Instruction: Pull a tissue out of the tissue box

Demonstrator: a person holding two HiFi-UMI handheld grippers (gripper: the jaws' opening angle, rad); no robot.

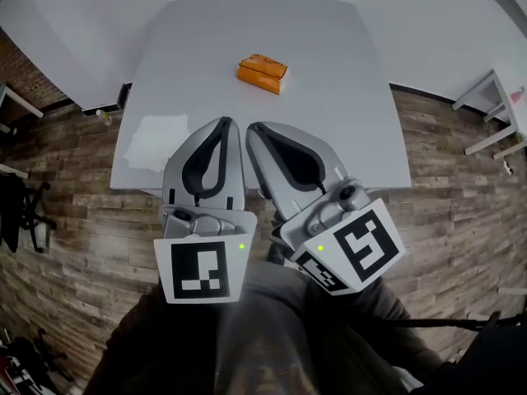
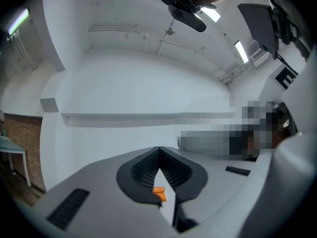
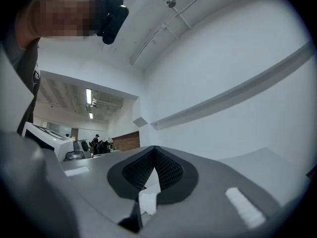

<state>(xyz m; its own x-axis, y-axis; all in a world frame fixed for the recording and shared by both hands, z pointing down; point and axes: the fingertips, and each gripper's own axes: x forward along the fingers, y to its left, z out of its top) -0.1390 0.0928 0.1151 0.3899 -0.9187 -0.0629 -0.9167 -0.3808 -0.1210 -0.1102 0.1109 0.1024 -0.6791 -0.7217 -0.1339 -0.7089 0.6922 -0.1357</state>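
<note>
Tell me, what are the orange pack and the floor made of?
The orange pack looks like soft plastic wrap, creased and slightly glossy. The floor looks like matte wood planks, with grain and seams, though it could be laminate.

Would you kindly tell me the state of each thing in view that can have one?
Tissue pack: lying on the table, touched by neither gripper.
Tissue: out of the pack, lying loose near the table's front left corner.
Left gripper: shut, nothing gripped.
Right gripper: shut, nothing gripped.
</note>
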